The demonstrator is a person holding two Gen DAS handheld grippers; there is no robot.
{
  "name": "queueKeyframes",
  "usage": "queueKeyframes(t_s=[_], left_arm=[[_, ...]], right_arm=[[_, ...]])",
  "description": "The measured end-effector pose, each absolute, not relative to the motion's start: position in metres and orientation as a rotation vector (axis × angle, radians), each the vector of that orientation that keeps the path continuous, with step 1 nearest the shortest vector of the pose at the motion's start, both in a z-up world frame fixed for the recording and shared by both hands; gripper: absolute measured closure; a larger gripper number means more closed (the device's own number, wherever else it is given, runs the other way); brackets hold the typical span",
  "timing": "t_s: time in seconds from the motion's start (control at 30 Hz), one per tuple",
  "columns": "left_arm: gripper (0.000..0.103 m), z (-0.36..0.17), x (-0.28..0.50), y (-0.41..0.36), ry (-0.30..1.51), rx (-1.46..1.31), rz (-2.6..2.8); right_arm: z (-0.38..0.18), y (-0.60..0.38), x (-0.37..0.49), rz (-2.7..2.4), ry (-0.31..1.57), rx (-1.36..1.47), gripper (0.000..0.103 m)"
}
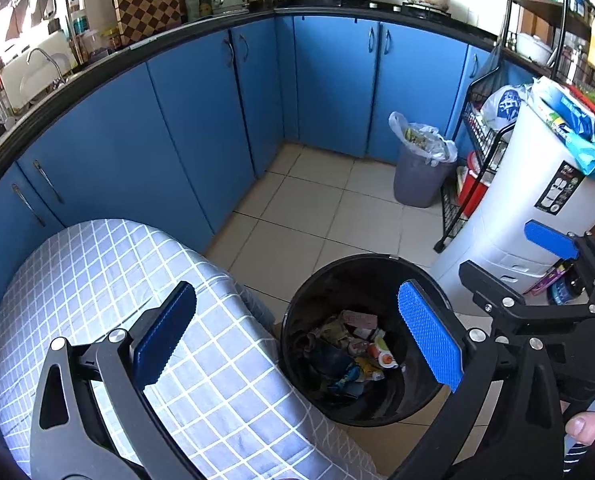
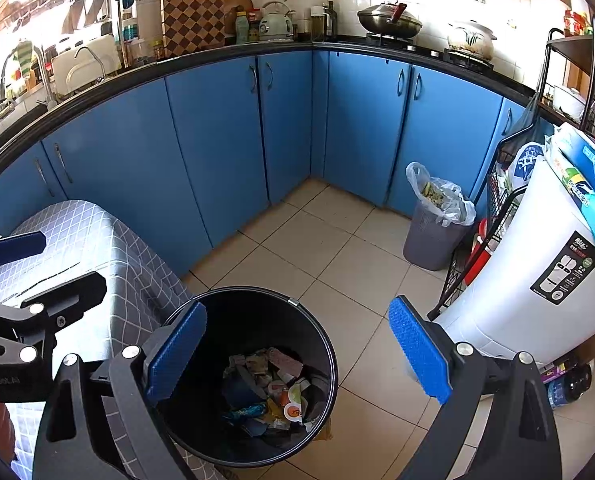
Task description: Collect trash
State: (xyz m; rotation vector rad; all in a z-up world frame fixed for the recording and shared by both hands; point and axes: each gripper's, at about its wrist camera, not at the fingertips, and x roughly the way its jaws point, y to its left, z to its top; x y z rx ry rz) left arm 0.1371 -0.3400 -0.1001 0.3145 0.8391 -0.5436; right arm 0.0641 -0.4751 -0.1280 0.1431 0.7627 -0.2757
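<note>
Crumpled wrappers (image 2: pixel 269 388) lie at the bottom of the black bin (image 2: pixel 317 320), beside the checked table's edge. Both the left gripper (image 1: pixel 293 340) and right gripper (image 2: pixel 297 352) are held spread, empty. The wrappers are judged light, crushable, best pinched at folds.

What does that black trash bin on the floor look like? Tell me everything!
The black trash bin is round, with smooth dark walls that look like plastic or metal and a thin shiny rim. It stands upright on the pale floor tiles, lid-free, right beside the table with the grey checked cloth. Crumpled wrappers and packets cover its bottom; the rest is empty. Neither gripper touches it.
</note>
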Motion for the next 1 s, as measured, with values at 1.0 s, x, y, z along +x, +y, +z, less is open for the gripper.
queueKeyframes(t_s=[1.0], left_arm=[[0.003, -0.0997, 0.1363, -0.3406, 0.854, 0.313, -0.552]], right_arm=[[-0.1308, -0.4776, 0.0609, -0.278, 0.766, 0.152, 0.013]])
